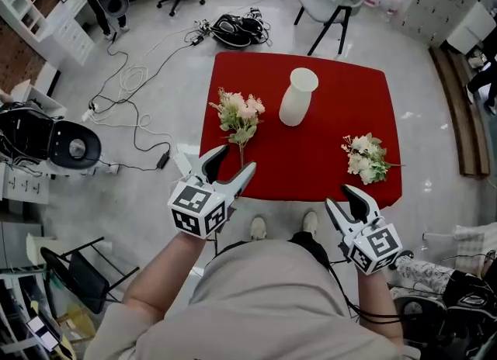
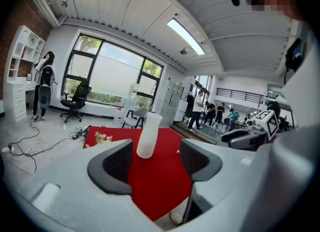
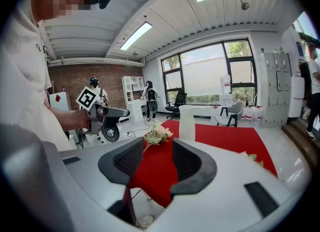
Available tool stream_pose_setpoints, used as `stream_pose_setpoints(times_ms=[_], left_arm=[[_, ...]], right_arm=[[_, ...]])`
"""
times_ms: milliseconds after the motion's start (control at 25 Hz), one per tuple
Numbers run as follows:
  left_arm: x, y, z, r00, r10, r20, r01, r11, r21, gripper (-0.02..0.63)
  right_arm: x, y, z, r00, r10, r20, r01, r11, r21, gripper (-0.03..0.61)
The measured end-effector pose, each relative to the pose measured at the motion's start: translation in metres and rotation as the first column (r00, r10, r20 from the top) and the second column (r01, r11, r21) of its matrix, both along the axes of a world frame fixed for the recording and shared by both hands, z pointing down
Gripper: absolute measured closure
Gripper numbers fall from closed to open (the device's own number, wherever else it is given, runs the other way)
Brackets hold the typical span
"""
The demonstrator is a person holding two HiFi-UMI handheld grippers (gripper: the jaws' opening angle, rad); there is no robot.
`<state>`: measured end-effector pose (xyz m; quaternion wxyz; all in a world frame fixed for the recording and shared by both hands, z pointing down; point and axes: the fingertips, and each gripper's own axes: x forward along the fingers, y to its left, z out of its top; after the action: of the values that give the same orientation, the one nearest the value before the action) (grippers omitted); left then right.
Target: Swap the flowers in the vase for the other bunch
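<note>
White vase (image 1: 298, 96) upright; pinkish bunch (image 1: 239, 118) stem toward person.

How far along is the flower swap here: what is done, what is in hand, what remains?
Done, apparently: the vase stands empty on the red table, the left bunch and the right bunch lying either side of it. In hand: nothing; the left gripper and right gripper hang open and empty at the near edge. Left: one bunch must go into the vase; which, I cannot tell.
</note>
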<state>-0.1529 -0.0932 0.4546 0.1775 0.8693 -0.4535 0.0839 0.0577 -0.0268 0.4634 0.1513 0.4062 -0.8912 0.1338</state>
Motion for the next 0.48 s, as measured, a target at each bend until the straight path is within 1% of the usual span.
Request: stream_pose_setpoints(times_ms=[240,480], left_arm=[[0.007,0.035,0.01,0.999,0.037,0.003,-0.037,0.999,-0.028,0.321],[0.008,0.044,0.008,0.999,0.041,0.023,-0.041,0.999,-0.013,0.321]], right_arm=[[-0.011,0.001,0.003,1.0,-0.02,-0.006,0.019,1.0,-0.003,0.39],[-0.017,0.003,0.0,0.999,-0.034,-0.014,0.034,0.999,-0.004,0.39]])
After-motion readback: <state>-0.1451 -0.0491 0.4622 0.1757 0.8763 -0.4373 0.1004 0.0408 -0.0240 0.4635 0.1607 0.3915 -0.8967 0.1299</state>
